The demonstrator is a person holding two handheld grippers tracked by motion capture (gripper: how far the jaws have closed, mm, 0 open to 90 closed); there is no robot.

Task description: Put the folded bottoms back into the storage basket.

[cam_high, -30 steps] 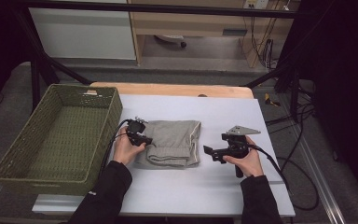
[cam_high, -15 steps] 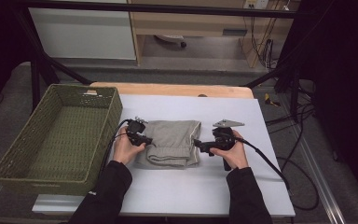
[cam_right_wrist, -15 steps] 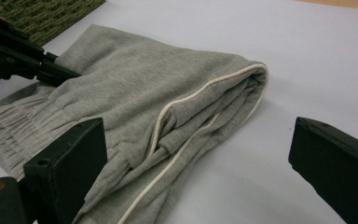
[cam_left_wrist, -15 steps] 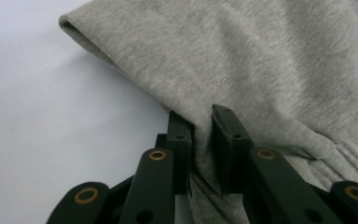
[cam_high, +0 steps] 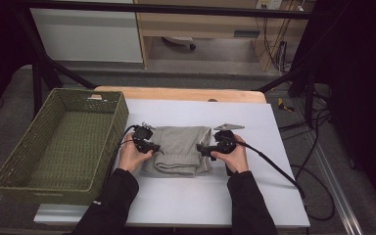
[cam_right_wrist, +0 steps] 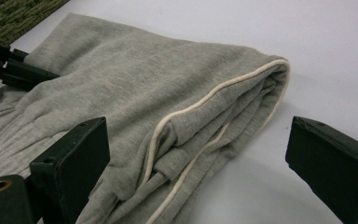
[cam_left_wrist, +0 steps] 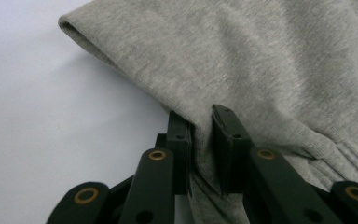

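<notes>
A folded grey garment with cream piping lies on the white table between my two hands. My left gripper is at its left edge, and its jaws are shut on a fold of the grey cloth, as the left gripper view shows. My right gripper is at the garment's right edge. In the right gripper view its jaws stand wide apart around the thick folded end of the garment, one jaw over the cloth and one over bare table.
A green woven basket stands at the left of the table, close to my left hand. Cables trail from both grippers, the right one running off the table's right side. A wooden strip edges the far side.
My right gripper has moved left from the bare table to the garment's right edge, its jaws now around the folded end. The left gripper has stayed on the left edge.
</notes>
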